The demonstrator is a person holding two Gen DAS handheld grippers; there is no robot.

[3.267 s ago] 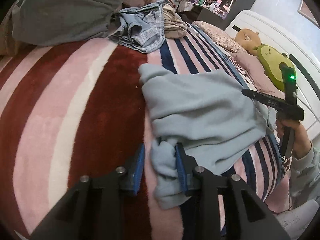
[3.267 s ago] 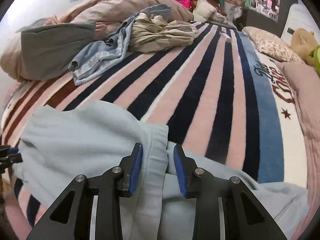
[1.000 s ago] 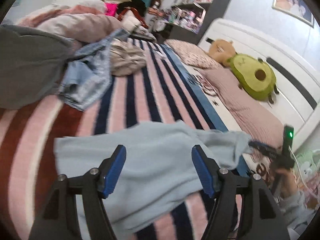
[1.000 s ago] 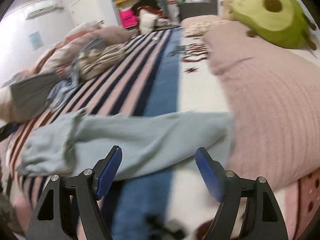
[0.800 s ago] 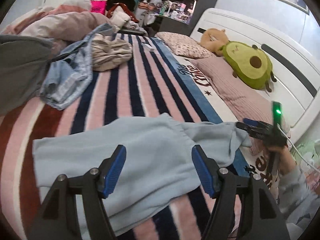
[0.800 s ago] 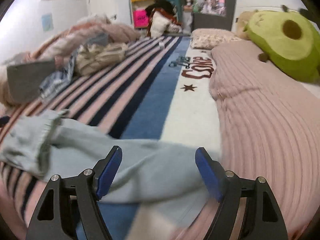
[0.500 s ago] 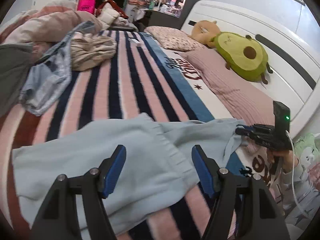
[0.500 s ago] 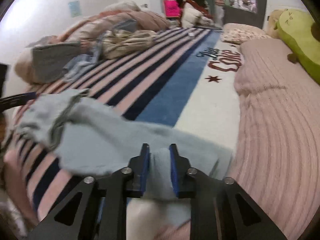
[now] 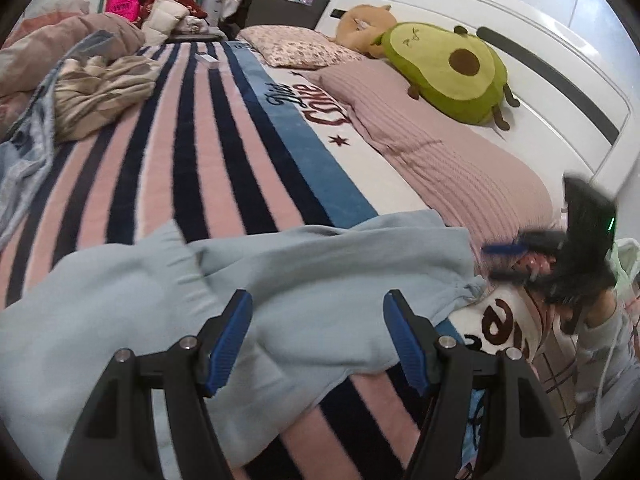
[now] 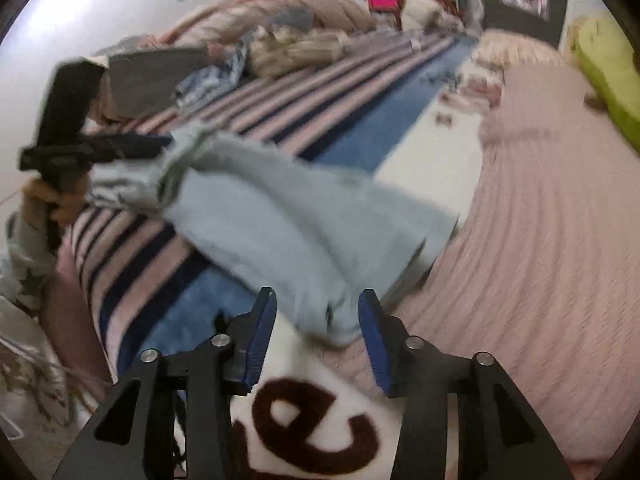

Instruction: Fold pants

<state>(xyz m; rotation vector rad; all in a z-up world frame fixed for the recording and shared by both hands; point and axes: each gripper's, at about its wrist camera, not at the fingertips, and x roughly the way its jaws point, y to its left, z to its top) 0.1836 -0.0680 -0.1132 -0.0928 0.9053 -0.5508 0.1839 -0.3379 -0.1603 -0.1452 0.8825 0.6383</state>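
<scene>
Two claws gape over soft, rumpled pale-blue pants (image 9: pixel 320 280) (fleecy): left claw (image 9: pixel 318 338) wide, right claw (image 10: pixel 317 334) opening.

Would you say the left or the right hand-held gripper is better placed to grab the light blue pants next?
Right: the pants' end lies between the opening jaws of the right hand-held gripper.

— Left wrist view (image 9: pixel 318 344)? Low over the striped blanket (image 9: pixel 192 168), facing toward the headboard (image 9: pixel 520 52), close above the light blue pants (image 9: pixel 320 276).

— Right wrist view (image 10: pixel 318 332)? Near the pillow side, facing back across the bed. Shared: the pants (image 10: pixel 280 216), the blanket (image 10: pixel 320 92), each opposite gripper.
</scene>
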